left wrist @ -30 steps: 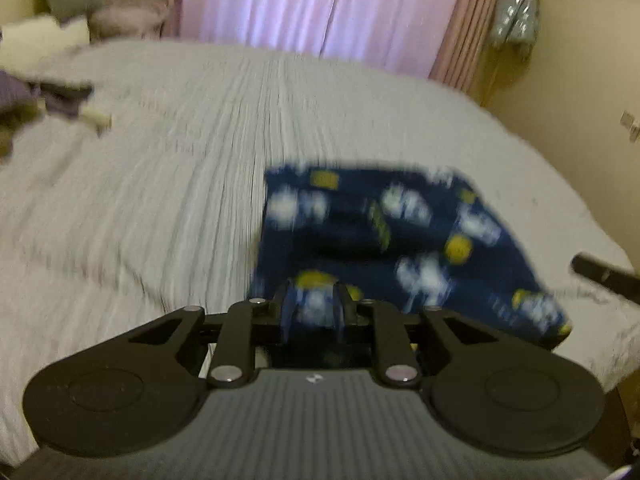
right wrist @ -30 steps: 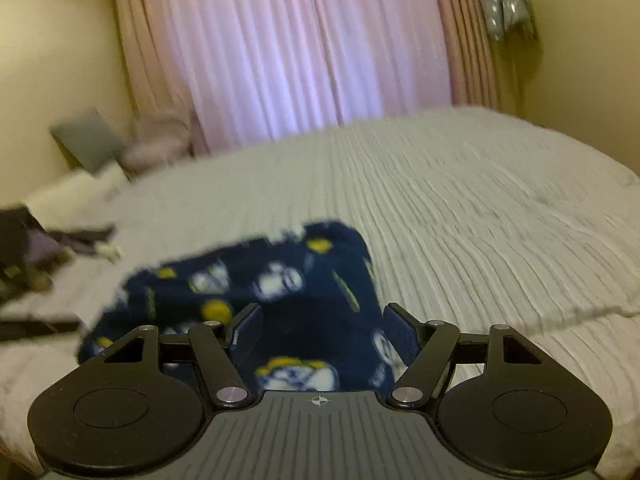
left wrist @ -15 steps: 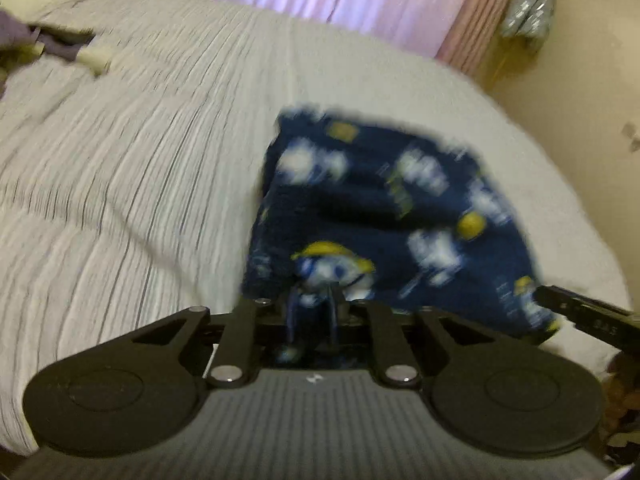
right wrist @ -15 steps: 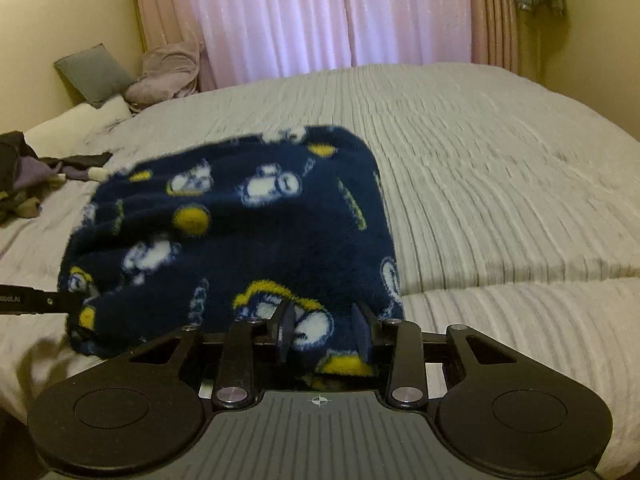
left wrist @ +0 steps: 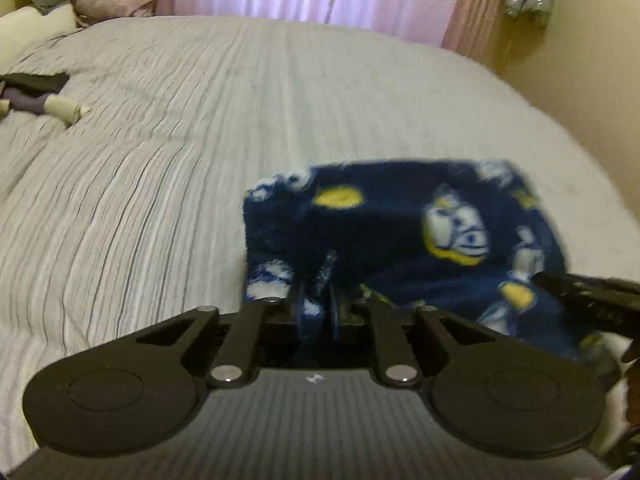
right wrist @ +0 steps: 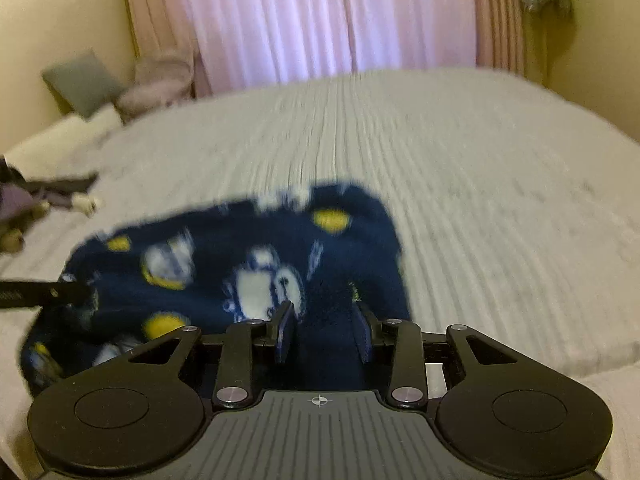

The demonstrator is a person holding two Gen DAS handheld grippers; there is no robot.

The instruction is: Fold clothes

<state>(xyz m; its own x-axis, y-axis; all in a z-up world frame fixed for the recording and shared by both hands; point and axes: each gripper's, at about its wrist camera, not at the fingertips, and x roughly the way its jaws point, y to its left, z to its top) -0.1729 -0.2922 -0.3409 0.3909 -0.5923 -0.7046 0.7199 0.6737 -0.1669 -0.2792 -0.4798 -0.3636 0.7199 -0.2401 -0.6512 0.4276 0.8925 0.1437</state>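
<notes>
Navy fleece garment with white and yellow cartoon prints, folded and lying on grey ribbed bedspread. Left gripper pinched tight on near edge of fleece. Right gripper with fingers apart, straddling near edge, fabric between them. Heap of dark clothes well apart, far left.

Home bedroom: bed, pillows, pink curtains.

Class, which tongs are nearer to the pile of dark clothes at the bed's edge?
Left. The left tongs grip the navy fleece on the side facing the dark clothes; the right tongs are at its far side.
</notes>
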